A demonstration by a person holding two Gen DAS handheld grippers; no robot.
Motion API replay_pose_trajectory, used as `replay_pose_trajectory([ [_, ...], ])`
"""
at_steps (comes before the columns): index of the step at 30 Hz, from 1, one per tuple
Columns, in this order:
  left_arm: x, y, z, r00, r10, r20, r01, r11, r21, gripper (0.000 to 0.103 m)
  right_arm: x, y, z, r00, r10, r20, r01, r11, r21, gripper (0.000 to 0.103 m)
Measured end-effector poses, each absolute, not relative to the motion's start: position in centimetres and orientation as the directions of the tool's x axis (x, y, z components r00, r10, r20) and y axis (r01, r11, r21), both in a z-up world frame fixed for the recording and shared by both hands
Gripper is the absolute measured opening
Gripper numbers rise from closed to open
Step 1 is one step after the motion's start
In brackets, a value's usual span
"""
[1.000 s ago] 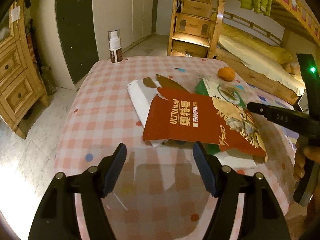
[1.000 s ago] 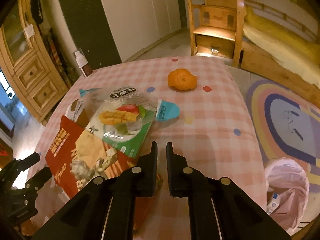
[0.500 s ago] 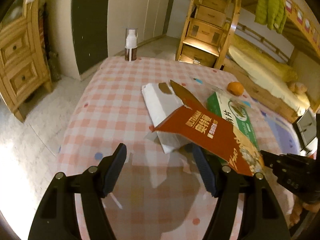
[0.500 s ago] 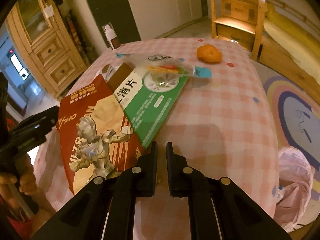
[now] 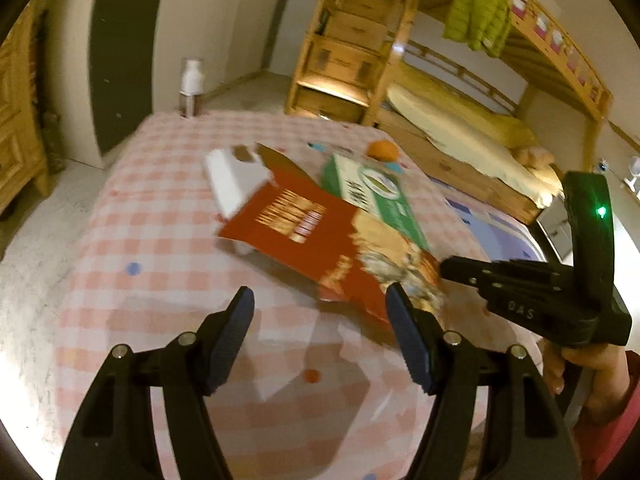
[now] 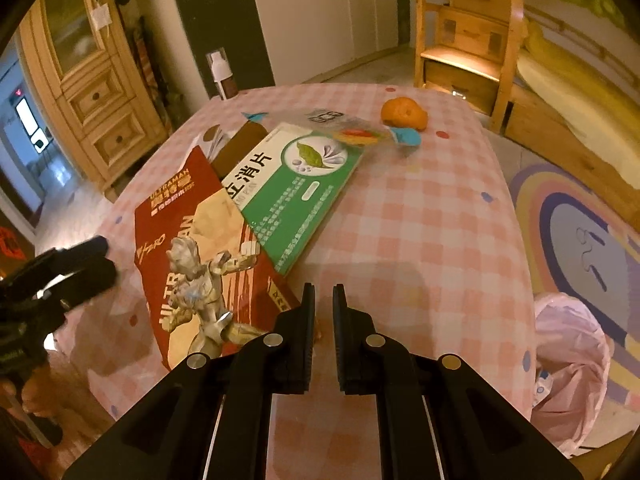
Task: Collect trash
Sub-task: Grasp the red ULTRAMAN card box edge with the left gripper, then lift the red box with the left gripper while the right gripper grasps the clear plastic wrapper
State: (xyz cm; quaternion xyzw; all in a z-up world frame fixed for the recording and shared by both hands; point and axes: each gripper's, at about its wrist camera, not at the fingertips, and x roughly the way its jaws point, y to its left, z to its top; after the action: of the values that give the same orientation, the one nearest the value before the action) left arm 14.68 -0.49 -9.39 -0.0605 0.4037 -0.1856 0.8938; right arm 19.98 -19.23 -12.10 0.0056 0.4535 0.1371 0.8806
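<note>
A red Ultraman package (image 5: 304, 236) (image 6: 192, 248) lies tilted over a white packet (image 5: 228, 180) on the pink checked table (image 5: 160, 248). A green box (image 5: 376, 196) (image 6: 296, 188) rests partly on it, with a clear snack wrapper (image 6: 356, 134) beyond. My right gripper (image 6: 323, 304) is shut on the red package's near corner and holds that end up; it also shows in the left wrist view (image 5: 516, 292). My left gripper (image 5: 320, 332) is open and empty, just in front of the package.
An orange (image 6: 404, 114) (image 5: 382, 150) sits at the table's far side, a spray bottle (image 5: 190, 88) (image 6: 222, 74) at its far corner. A pink-lined trash bin (image 6: 568, 364) stands on the floor right of the table. A wooden bunk bed (image 5: 460, 112) and a cabinet (image 6: 92, 92) surround it.
The right gripper has lifted and pulled the red package's corner toward itself, so the package is tilted. The left gripper has shifted closer to the package, still open.
</note>
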Motion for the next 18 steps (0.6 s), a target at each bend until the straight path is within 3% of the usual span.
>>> replay_pose_trajectory([
  [6, 16.0, -2.3, -10.7, 0.537, -0.429, -0.726, 0.284, 0.903, -0.323, 0.057, 19.5, -18.5, -12.8, 0.522, 0.253, -0.814, -0.277, 0.954, 0.118, 0.01],
  [13, 16.0, -2.1, -9.8, 0.552, -0.514, -0.656, 0.295, 0.857, -0.423, 0.031, 18.8, -17.0, -12.8, 0.5, 0.296, -0.814, -0.349, 0.929, 0.124, 0.01],
  [15, 15.9, -2.1, -9.3, 0.565, -0.528, -0.634, 0.308, 0.848, -0.432, 0.013, 18.9, -17.1, -12.7, 0.496, 0.31, -0.811, -0.348, 0.927, 0.141, 0.01],
  [18, 15.6, -2.3, -8.6, 0.581, -0.542, -0.607, 0.337, 0.839, -0.426, 0.008, 18.8, -17.8, -12.0, 0.513, 0.324, -0.795, -0.33, 0.929, 0.166, 0.01],
])
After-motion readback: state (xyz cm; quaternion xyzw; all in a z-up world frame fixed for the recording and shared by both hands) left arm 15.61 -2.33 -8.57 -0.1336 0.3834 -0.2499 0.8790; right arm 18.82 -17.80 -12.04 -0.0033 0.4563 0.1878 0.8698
